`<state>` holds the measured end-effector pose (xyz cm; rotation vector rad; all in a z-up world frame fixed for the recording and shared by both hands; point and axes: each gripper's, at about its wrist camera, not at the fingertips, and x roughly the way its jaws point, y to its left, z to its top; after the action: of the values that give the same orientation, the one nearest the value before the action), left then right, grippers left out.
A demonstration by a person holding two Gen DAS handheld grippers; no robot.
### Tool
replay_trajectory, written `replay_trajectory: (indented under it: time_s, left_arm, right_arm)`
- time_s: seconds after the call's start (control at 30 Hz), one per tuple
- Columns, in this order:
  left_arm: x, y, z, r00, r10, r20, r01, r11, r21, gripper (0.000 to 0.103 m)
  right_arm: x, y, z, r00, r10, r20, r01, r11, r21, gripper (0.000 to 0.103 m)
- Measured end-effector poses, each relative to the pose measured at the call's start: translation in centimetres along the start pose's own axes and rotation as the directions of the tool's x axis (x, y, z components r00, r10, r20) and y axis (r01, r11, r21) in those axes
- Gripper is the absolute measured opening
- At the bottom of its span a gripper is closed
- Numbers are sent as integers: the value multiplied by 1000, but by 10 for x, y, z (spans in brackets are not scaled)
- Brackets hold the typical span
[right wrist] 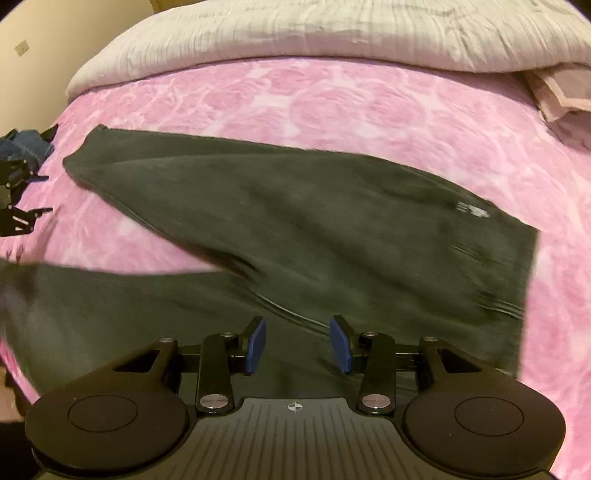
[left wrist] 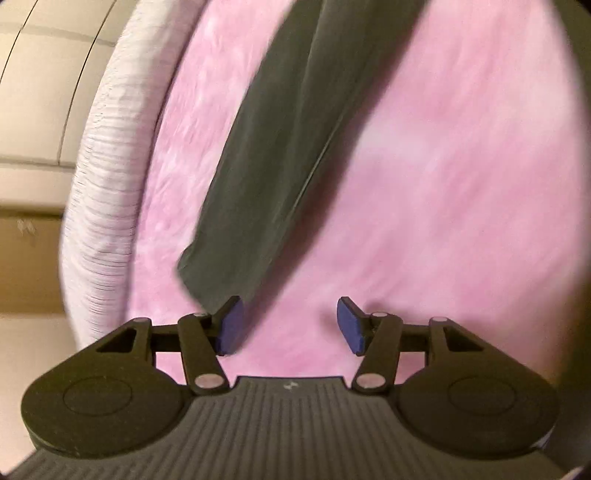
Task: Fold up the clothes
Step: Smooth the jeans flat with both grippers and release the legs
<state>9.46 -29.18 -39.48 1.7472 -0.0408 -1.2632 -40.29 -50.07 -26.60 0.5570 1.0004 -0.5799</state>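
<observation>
Right wrist view showed us dark trousers (right wrist: 295,221) spread across the pink blanket (right wrist: 332,103), both legs still apart and running off to the left, the waistband to the right. We judged the folding barely begun: no leg lay over the other, no crease halved the length. The right gripper (right wrist: 297,341) hung over the trousers, about half open, nothing between its blue pads (right wrist: 258,341). The left gripper (left wrist: 290,325) stood half open too, empty, beside a leg hem (left wrist: 199,273) on the blanket. The trousers looked soft, matte and limp, with a piped seam; the blanket was plush and mottled; beyond it lay a crinkled pale quilt (right wrist: 332,33).
</observation>
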Motion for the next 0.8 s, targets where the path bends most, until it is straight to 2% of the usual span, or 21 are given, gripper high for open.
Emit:
replay_trajectory:
  time_s: [0.1,0.23,0.27,0.3,0.33,0.5,0.57,0.63,0.67,0.7,0.73,0.8]
  left_arm:
    - [50,11,-34,1000,29,10,-30,993,115,45]
    - [78,23,-72,989,30,142,-56,981,184,46]
    - [79,24,-75,986,39,161,-70,979,190,35]
    - [80,26,-77,983,50,176,-84,978,193,5]
    - [82,28,-79,984,75,164,-105,978,178,2]
    - [55,29,-76,987,127,100,-140,981,137,2]
    - [48,19,-78,996,48,71,-57,990,130,4]
    - [43,17,-83,999,-8,39,3,992,129,13]
    - [42,18,-88,999,-26,22,23,991,130,20]
    - [41,19,-93,999,-44,3,43,991,129,31]
    - [40,26,-99,998,-52,-24,54,992,110,34]
    - [35,51,-114,996,-75,-56,76,997,12,34]
  right_arm:
    - [23,49,10,999,-20,-38,22,999,47,42]
    - [51,105,24,997,-34,-71,38,998,50,42]
    - [57,117,27,996,-32,-78,36,998,51,42]
    - [64,129,30,996,-30,-86,35,998,51,42]
    - [68,139,34,996,-28,-88,32,998,46,42]
    - [83,182,54,997,2,-82,-1,1000,12,42]
    - [87,191,62,997,15,-77,-16,1000,-12,42]
    - [89,194,67,997,25,-77,-26,1000,-15,42]
    - [91,195,70,997,29,-76,-30,999,-16,42]
    - [91,193,72,997,29,-73,-30,999,-14,42]
    - [91,191,74,997,27,-68,-27,1000,-9,43]
    - [90,184,77,998,22,-58,-21,1000,12,43]
